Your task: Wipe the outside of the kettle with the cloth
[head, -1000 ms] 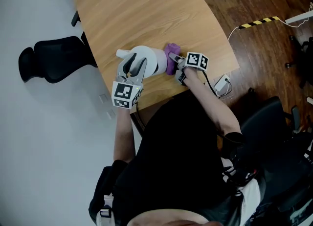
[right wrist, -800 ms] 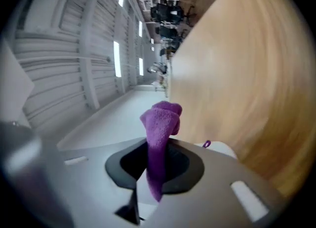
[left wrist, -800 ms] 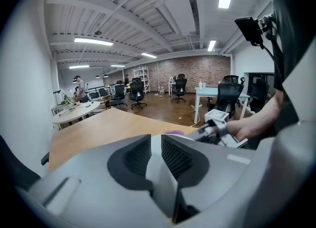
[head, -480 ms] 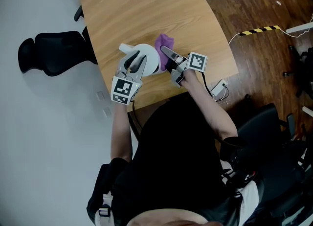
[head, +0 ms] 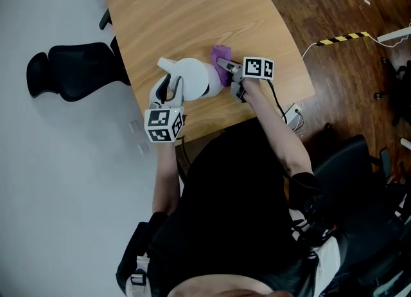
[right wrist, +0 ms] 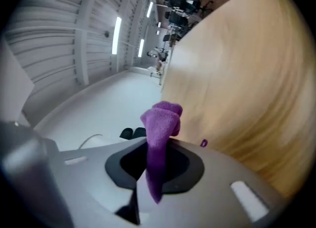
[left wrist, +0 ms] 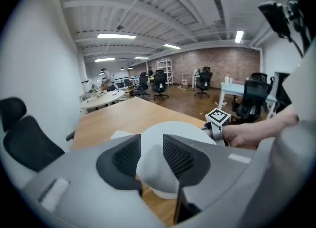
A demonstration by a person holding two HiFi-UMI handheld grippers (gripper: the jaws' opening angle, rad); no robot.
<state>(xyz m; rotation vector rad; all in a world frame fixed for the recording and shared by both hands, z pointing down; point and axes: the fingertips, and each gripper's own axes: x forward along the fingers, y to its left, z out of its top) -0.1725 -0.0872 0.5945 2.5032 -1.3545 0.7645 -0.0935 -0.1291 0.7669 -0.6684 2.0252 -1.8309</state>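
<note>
Kettle (head: 196, 78) work is under way near the front edge of the wooden table (head: 192, 13): the white body stands just ahead of the person, its spout (head: 166, 64) turned away and to their left. The purple cloth (right wrist: 160, 121) lies against the kettle's right flank, a bunched end poking out past the jaws so that soft fabric rather than plastic meets the shell. The right gripper (right wrist: 158, 155) is clamped tight on that cloth, and its own view shows the fabric pinched between the pads. The left gripper (left wrist: 152, 150) comes in from the near side. Its jaws are narrow and have just been opening a little, with a white part of the kettle, probably the handle, filling the gap between them. This grip looks meant to steady the kettle against the push of the wiping. Compared with the frame half a second back, the right gripper has drawn off the top of the body, where it lay slanted across the shell, and the cloth now sits lower on the side. Against the oldest frame, the cloth is a little farther round the far right of the kettle. The left gripper has also rolled, so only one dark finger shows from the head view, and the wipe seems partway through.
</note>
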